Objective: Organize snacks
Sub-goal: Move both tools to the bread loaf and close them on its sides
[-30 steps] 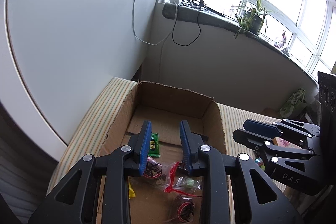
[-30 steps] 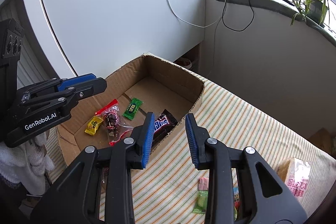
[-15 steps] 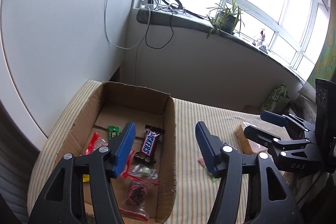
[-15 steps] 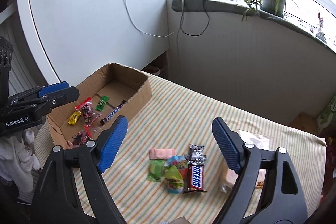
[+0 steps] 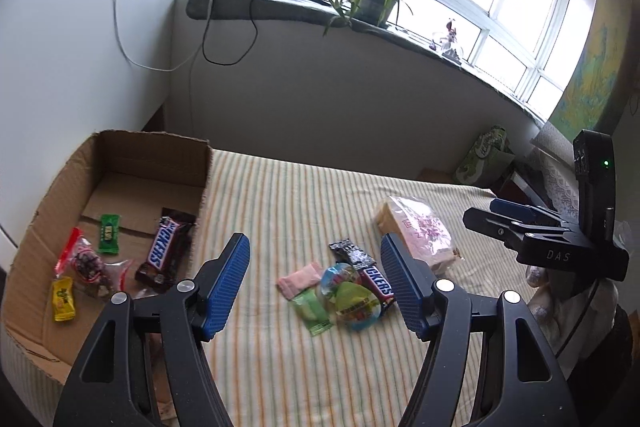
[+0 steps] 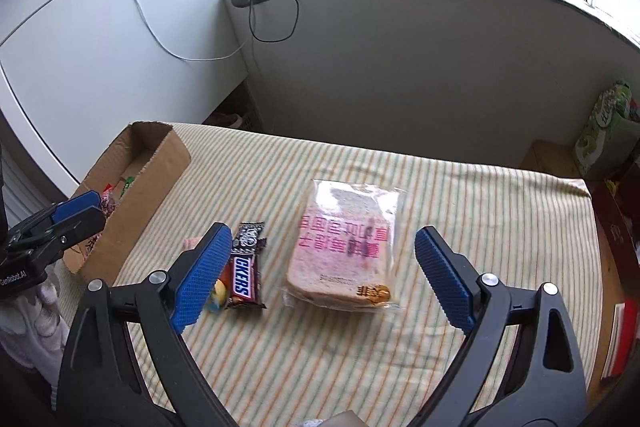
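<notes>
A cardboard box (image 5: 148,151) at the left of the striped table holds a Snickers bar (image 5: 162,255), a green candy (image 5: 109,227), a yellow candy (image 5: 63,299) and clear bags with red trim (image 5: 86,263). A pile of loose snacks lies mid-table: a Snickers bar (image 6: 242,277), a pink packet (image 5: 300,279), a green packet (image 5: 312,311) and a round colourful pack (image 5: 352,301). A bagged bread loaf (image 6: 344,247) lies to their right. My left gripper (image 5: 316,283) is open and empty above the pile. My right gripper (image 6: 320,275) is open and empty, straddling the bread.
The striped cloth covers the table (image 6: 480,211). A white cabinet (image 6: 100,47) stands behind the box (image 6: 132,195). A windowsill with a potted plant (image 5: 376,3) and cables runs along the back. A green bag (image 6: 608,131) stands on the floor at the right.
Both grippers have swung right, away from the box and over the table, and their jaws have opened wide. A Snickers bar now lies in the box.
</notes>
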A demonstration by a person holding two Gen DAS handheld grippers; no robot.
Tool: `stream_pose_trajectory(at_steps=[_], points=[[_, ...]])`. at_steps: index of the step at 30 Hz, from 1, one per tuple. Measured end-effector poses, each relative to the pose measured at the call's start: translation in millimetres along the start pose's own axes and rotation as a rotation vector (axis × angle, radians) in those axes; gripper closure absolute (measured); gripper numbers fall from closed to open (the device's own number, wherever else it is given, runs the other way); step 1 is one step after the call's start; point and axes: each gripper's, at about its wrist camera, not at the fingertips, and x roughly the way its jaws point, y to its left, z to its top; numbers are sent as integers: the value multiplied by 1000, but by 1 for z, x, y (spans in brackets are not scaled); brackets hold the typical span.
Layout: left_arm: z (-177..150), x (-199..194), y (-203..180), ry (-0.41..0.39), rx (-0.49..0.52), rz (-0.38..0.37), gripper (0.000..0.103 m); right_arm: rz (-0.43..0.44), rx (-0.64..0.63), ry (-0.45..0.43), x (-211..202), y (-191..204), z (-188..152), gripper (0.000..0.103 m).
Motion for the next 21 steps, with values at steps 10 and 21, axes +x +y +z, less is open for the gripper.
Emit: stream_pose_trajectory(at_steps=[10, 21], points=[[-10, 50, -41, 95, 21, -97, 35, 94, 151, 81, 28, -53, -11, 8], [-10, 101, -69, 179, 15, -193, 35, 199, 243, 136, 58, -73, -11, 8]])
